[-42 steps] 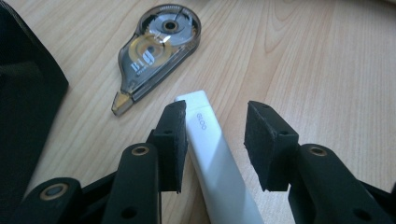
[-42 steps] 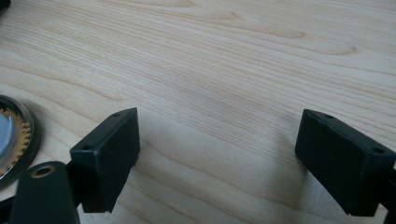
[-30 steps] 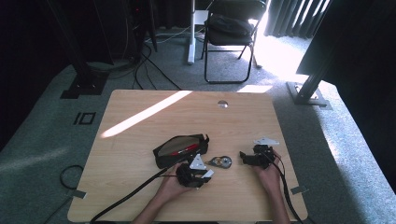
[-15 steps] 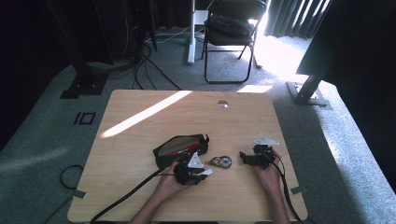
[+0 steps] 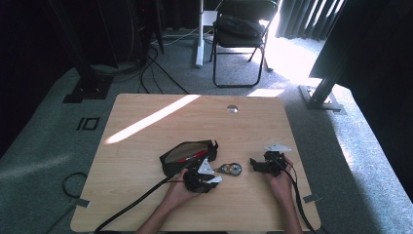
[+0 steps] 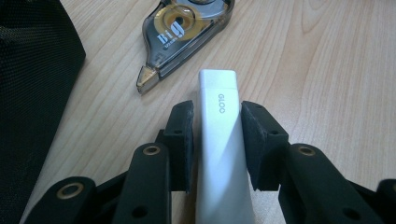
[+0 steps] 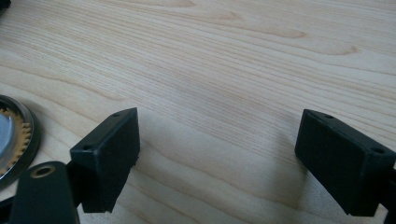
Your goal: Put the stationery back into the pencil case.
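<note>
A white glue stick (image 6: 218,84) marked GLOO lies on the wooden table (image 6: 327,70), lengthwise between the jaws of my left gripper (image 6: 217,109). Those jaws have just been opening; the pads stand close on both sides of the stick without squeezing it. A clear grey correction-tape dispenser (image 6: 187,28) lies just beyond the stick's tip; from above the dispenser (image 5: 230,169) sits between my left gripper (image 5: 202,178) and my right gripper (image 5: 263,165). The right gripper (image 7: 219,140) stands wide open over bare wood, with the dispenser's round edge (image 7: 14,135) at its left.
A black mesh pouch (image 5: 187,156) with a red item inside lies open just behind the left gripper; its dark fabric (image 6: 32,93) runs along that gripper's left side. Cables trail off the table's near edge. A folding chair (image 5: 238,29) stands on the floor beyond the table.
</note>
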Demonstrator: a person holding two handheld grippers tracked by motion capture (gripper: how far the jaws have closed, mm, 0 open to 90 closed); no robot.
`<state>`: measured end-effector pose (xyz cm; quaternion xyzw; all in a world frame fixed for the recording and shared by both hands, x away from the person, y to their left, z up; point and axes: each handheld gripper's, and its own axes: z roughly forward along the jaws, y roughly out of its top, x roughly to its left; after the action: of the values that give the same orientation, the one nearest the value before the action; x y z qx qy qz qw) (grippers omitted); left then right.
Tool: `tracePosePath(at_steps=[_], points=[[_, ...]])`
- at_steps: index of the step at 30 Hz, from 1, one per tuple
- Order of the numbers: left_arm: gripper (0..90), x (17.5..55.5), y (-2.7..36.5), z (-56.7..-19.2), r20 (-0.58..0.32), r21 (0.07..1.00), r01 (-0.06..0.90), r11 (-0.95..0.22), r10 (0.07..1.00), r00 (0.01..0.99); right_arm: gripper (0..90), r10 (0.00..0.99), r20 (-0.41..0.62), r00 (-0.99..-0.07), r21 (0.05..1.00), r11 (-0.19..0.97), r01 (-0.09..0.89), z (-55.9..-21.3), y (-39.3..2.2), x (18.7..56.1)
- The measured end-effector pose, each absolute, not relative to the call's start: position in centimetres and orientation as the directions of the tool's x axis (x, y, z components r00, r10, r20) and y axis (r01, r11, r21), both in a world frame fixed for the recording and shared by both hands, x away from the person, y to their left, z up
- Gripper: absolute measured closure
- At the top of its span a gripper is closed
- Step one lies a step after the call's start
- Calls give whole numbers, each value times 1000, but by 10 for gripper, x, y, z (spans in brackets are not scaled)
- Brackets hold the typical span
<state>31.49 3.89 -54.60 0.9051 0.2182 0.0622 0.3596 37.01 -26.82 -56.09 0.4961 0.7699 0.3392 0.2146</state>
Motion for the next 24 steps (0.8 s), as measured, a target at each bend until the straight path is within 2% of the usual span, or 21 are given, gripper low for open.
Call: tracePosePath(at_steps=[7, 24], points=[[696, 315, 38, -546, -28, 678, 343, -650, 444, 896, 138, 909, 6, -416, 735, 277, 618, -561, -268, 370], [708, 316, 42, -543, -14, 661, 334, -672, 434, 901, 138, 909, 6, -416, 735, 277, 618, -561, -268, 370]])
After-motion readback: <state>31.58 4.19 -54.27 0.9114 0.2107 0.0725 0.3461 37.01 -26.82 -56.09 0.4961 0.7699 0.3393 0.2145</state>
